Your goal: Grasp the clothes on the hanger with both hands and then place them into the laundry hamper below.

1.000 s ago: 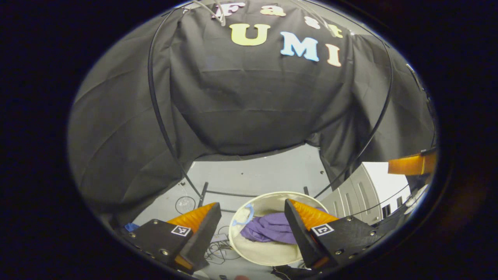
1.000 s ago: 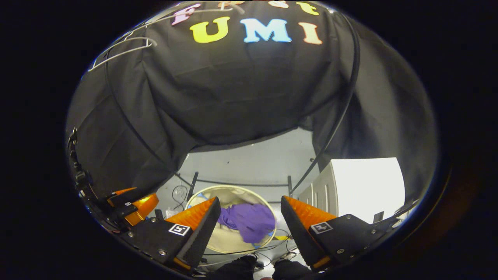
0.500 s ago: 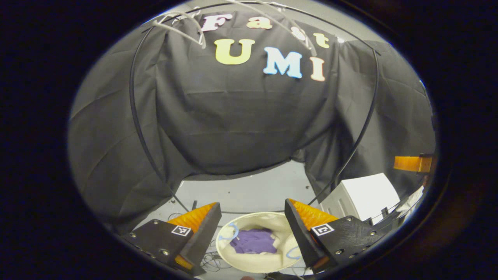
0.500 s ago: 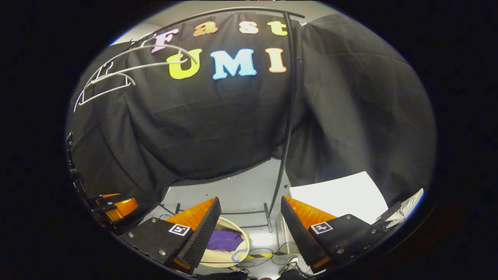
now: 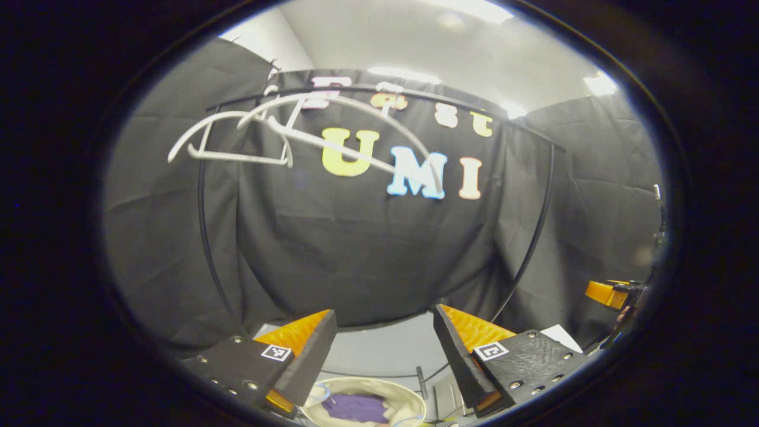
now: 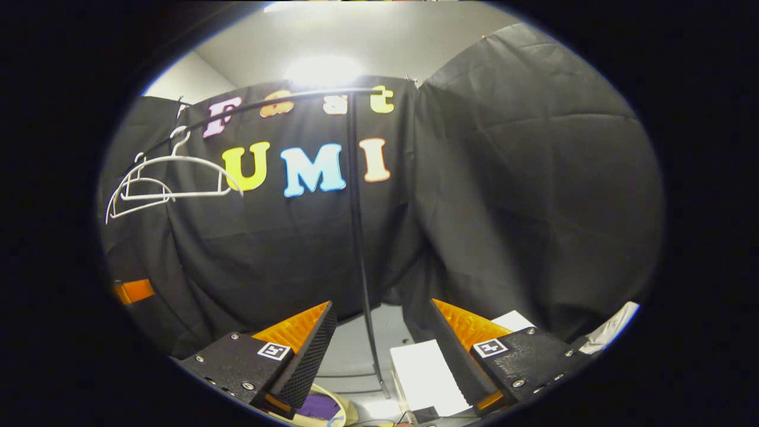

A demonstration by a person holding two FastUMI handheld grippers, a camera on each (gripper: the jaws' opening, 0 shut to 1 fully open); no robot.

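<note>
Both our claws have tilted upward since a second ago, so the laundry hamper [image 5: 409,398] has slid from the middle of each view down to the bottom edge, and the ceiling now shows above the black cloth wall. We hold the left claw [image 5: 384,347] spread wide, with nothing between its orange fingers [image 5: 299,332]. We hold the right claw [image 6: 382,344] spread just as wide, also with nothing in it. The purple clothes [image 5: 354,408] lie inside the cream hamper on the floor, seen low between the left claw's fingers; in the right gripper view a patch of the purple cloth peeks out beside the left finger. Two bare white hangers [image 5: 237,142] hang from the black rail [image 5: 379,90] at upper left, well above the hamper. In the right gripper view a black upright pole [image 6: 359,249] runs down the middle, and a white box [image 6: 427,379] stands on the floor near its foot.
</note>
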